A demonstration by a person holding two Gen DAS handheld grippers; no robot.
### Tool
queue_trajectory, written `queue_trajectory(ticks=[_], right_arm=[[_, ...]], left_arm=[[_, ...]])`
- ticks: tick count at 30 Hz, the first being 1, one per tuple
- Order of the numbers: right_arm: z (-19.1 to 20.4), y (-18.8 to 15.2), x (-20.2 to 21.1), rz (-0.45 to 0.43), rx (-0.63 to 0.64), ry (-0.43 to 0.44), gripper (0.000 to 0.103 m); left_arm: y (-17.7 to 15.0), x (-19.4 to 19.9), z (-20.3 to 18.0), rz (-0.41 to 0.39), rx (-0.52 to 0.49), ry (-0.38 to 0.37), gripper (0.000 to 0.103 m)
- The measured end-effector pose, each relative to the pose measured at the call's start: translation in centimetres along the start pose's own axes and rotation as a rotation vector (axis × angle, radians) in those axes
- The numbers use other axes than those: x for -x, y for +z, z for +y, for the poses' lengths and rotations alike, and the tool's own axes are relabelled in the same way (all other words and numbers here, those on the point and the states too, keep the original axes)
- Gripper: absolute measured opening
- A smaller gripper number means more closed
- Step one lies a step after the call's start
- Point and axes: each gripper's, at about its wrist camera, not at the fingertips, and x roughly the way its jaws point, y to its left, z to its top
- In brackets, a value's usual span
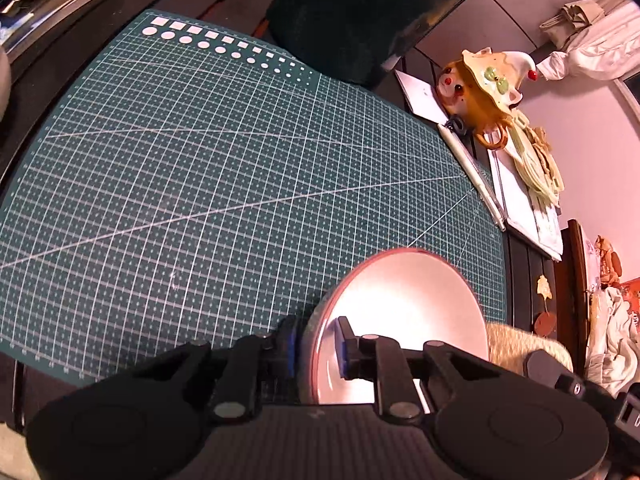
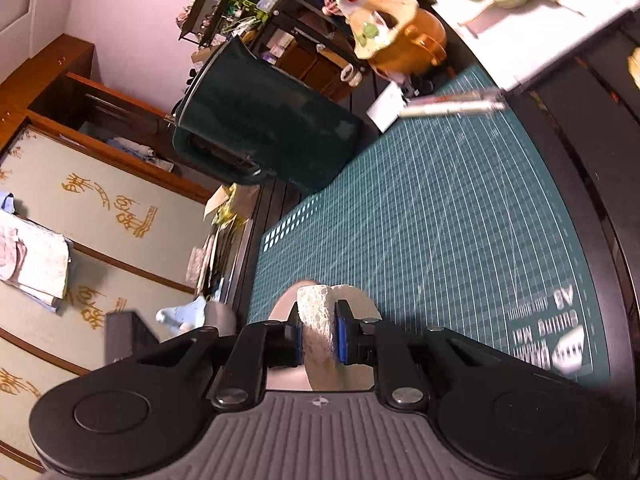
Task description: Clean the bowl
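My dark slatted desk (image 1: pixel 520 264) carries a green gridded cutting mat (image 1: pixel 224 184). A white pen (image 1: pixel 472 172) lies along the mat's edge, papers (image 1: pixel 520 208) just beside it.

bowl (image 1: pixel 400 320) base hidden behind tongs, pen (image 2: pixel 452 106) motion-blurred

The left gripper (image 1: pixel 316 346) is pinching the bowl (image 1: pixel 404 308) rim, one finger inside and one outside; the right gripper (image 2: pixel 317 334) is clamping a white scouring pad (image 2: pixel 318 320). Both are pointing forward, tilted.
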Motion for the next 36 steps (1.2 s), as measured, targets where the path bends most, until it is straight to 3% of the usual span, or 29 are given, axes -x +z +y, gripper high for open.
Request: queue_trajectory(ticks=[9,14,19,23,29,33,36], right_arm=[[0.3,1.3,0.1,-0.056,-0.013,-0.003,0.016],[-0.9,0.4,-1.9,0.024,-0.069,-0.05,0.016],[0.0,1.4,0.4,-0.08,-0.077,0.039,0.016],[-0.9,0.5,-1.5,-0.006,-0.097,-0.03,0.016],[0.2,1.2,0.3,-0.075,-0.081,0.039,0.016],[-0.7,0.4,-1.4,-0.014,-0.097,-0.028,0.016],[-0.1,0.9,-0.6,-0.035,-0.095,-0.009,0.016]], left_arm=[[0.9,-1.6,0.0,-0.005,0.001,-0.02,0.02],[1.3,-2.3,0.1,-0.008,0.002,-0.031,0.02],[1.6,-2.5,0.6,-0.008,-0.007,-0.027,0.02],[1.8,-2.7,1.3,-0.01,-0.013,-0.024,0.02],[2.1,-2.8,2.4,-0.01,-0.018,-0.022,0.02],[2.3,-3.0,3.2,-0.01,-0.018,-0.022,0.02],[2.7,-3.5,3.8,-0.011,-0.021,-0.021,0.02]])
